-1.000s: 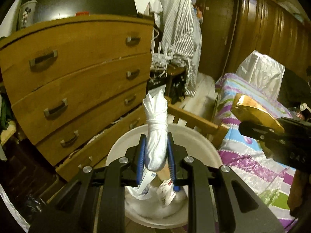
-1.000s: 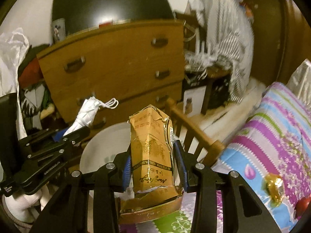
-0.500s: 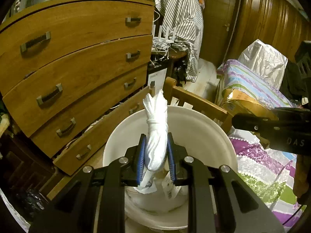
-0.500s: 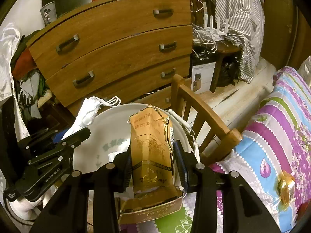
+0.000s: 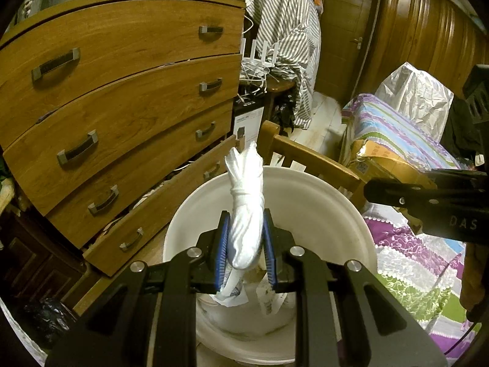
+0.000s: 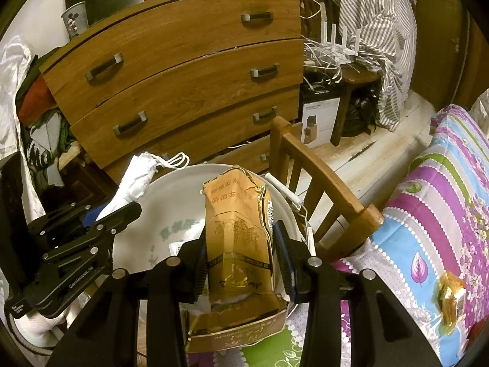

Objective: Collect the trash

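Holding white bundle [image 5: 246, 214] and gold carton [image 6: 239, 232] above white bucket [image 5: 321, 192].

Both grippers — loads clamped — have dropped closer over the white bucket [image 5: 321, 202].

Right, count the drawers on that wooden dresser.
4, stacked on the dresser: top drawer, second, third, and bottom drawer, pulled partly open. More could be hidden below.

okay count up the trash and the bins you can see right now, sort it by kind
White knotted bag, in the left gripper: 1
Brown carton, in the right gripper: 1
Gold wrapper on the bedspread: 1
White bucket: 1
Total: 4
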`<state>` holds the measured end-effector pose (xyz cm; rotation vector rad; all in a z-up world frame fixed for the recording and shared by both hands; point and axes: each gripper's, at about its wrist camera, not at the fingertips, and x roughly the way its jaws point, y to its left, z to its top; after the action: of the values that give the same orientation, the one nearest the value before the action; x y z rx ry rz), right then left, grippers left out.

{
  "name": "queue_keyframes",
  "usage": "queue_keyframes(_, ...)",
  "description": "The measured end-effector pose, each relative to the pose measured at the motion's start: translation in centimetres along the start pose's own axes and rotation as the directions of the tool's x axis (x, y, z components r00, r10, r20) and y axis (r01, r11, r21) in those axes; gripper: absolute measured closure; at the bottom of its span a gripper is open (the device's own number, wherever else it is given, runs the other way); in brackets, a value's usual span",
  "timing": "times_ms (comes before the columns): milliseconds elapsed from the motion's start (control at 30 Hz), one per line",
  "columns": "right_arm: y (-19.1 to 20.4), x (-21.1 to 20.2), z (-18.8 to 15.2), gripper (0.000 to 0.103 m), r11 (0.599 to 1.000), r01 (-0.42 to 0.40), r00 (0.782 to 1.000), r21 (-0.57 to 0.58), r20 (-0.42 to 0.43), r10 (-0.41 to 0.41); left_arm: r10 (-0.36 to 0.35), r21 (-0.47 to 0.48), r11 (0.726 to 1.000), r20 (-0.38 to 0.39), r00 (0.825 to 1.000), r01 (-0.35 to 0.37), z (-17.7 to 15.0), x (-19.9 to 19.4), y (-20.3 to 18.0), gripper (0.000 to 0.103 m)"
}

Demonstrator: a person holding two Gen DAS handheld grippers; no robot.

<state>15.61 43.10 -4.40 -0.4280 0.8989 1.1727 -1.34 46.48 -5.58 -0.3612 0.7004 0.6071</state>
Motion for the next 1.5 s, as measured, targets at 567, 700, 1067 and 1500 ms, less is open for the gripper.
queue_keyframes(567, -1.3, -1.8, -0.8, 0.043, 0.998, -0.046, 0.996, 0.045, 0.076, 0.043, 0.048, -0.025, 0.999, 0.03, 0.998, -0.047, -0.2, -0.8, 0.7, 0.028)
queue_keyframes(700, -1.7, -4.1, -2.0, 0.039, 0.997, -0.063, 0.99, 0.049, 0.126, 0.057, 0.04, -0.035, 0.999, 0.083, 0.996, -0.038, -0.4, -3.0, 0.4, 0.019)
queue_keyframes(1067, 0.8, -14.9, -10.7, 0.021, 0.998, -0.047, 0.934, -0.047, 0.352, 0.061, 0.004, -0.079, 0.997, 0.337, 0.941, 0.024, -3.4, -14.2, -0.9, 0.006)
queue_keyframes(1500, 0.4, -21.1, -21.8, 0.014, 1.0, 0.008, 0.896, 0.02, 0.443, -0.016, 0.004, 0.019, 1.0, 0.334, 0.943, -0.011, -10.6, -18.4, -4.4, 0.006)
